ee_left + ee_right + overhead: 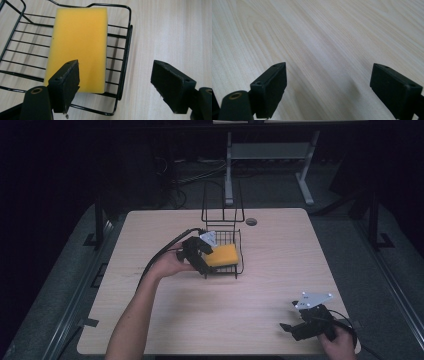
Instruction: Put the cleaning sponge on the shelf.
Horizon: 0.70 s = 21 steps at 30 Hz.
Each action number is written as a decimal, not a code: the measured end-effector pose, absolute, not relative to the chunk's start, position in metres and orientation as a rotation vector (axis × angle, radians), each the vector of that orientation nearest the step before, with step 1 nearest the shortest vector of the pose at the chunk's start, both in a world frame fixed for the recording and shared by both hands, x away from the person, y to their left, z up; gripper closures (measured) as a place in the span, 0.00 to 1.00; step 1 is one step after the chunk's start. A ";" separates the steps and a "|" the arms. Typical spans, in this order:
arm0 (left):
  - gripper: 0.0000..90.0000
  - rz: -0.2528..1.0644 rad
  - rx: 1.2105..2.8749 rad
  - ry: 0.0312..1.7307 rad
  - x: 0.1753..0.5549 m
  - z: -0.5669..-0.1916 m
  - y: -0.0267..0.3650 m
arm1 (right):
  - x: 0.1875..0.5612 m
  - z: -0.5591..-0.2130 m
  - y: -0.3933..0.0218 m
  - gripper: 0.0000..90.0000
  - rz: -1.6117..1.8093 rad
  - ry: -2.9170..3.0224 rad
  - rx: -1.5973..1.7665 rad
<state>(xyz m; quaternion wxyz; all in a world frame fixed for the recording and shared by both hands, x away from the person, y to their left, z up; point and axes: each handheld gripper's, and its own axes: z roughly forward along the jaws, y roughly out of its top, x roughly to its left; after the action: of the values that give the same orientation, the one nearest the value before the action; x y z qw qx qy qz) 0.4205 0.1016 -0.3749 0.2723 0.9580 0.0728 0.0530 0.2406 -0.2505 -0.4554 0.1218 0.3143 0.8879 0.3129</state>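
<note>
A yellow sponge (223, 255) is seen lying flat inside a black wire basket (239, 251) that stands on the pale wooden tabletop (210, 305), toward its far middle. In the left gripper view the sponge (78, 47) is shown resting on the basket's thin floor wires, with the basket's rim (126, 53) running along its one long side and around its near end.

The left tongs (202, 258) are held at the near left edge of the basket, just beside the sponge. Their jaws are spread wide apart and nothing is gripped between them: in the left gripper view the left tongs (115, 83) have one jaw hanging over the sponge's near corner, while the other jaw is held out past the basket's rim, above bare wood. Whether the first jaw touches the sponge cannot be told.

The right tongs (286, 326) are held low near the tabletop's near right corner, well apart from the basket. In the right gripper view the right tongs (328, 90) are also seen with jaws wide apart, and only wood grain lies between them.
</note>
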 end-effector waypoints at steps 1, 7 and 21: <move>0.25 0.149 2.570 0.186 0.418 -0.372 0.103 | 0.241 -0.456 -0.251 0.15 0.916 2.594 0.925; 0.25 0.153 2.560 0.175 0.409 -0.371 0.108 | 0.241 -0.455 -0.251 0.15 0.918 2.586 0.937; 0.25 0.146 2.567 0.184 0.377 -0.379 0.128 | 0.242 -0.456 -0.252 0.15 0.904 2.577 0.944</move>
<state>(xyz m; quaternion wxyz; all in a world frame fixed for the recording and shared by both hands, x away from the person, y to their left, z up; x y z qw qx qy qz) 0.3774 0.1279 -0.3786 0.2781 0.9566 0.0687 0.0544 0.2416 -0.2524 -0.4562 0.1258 0.3241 0.8847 0.3104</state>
